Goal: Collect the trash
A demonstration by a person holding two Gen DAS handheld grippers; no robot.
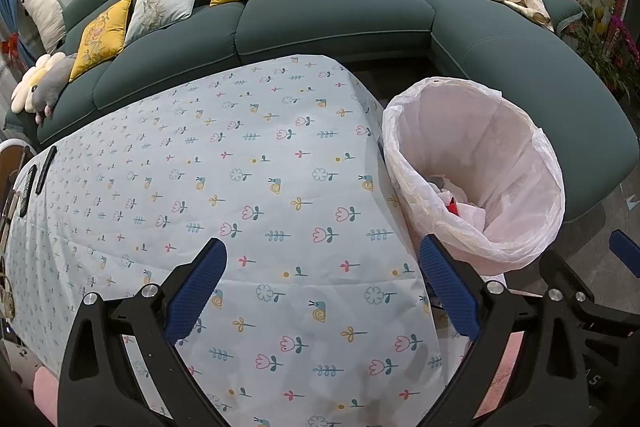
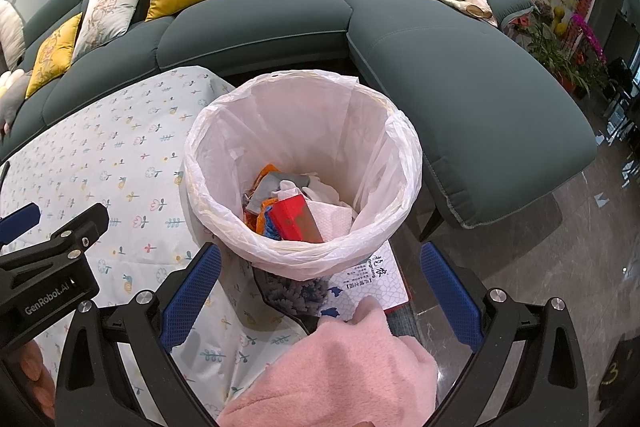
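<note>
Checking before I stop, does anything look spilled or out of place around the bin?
Nothing looks spilled. The trash sits inside the lined bin, and the tablecloth shows no litter. Both grippers, left and right, are open and empty.

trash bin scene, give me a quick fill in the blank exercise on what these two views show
1. The trash bin is lined with a white plastic ____.
2. The left gripper hovers over the flowered tablecloth with its jaws ____.
3. Behind the table stands a dark green ____.
4. The right gripper, above the bin, holds ____.

Missing words: bag; open; sofa; nothing
</note>
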